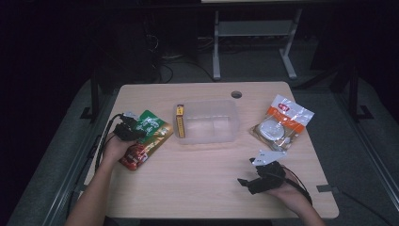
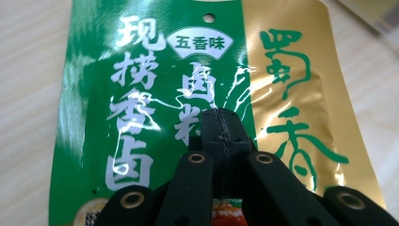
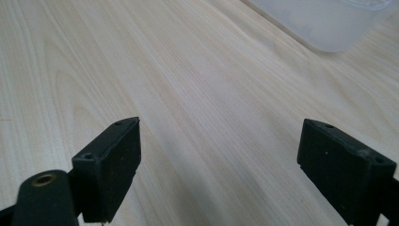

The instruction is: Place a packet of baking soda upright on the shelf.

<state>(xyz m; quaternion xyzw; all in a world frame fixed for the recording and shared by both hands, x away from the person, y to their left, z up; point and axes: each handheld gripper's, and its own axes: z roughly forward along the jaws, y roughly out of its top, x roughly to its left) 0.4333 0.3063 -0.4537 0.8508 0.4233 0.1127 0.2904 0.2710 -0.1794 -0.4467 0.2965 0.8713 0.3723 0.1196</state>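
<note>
Lying flat near the table's [image 1: 197, 188] left edge, the green-and-gold snack pouch [image 2: 155, 94] sits directly under the left gripper [image 2: 221, 117], whose jaws are pressed together on its glossy film. The right gripper [image 3: 219, 155] rests spread wide over bare wood, well apart.

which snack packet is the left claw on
The green and gold packet at the table's left; the left claw is shut on it. The orange and white packet lies untouched at the right.
</note>
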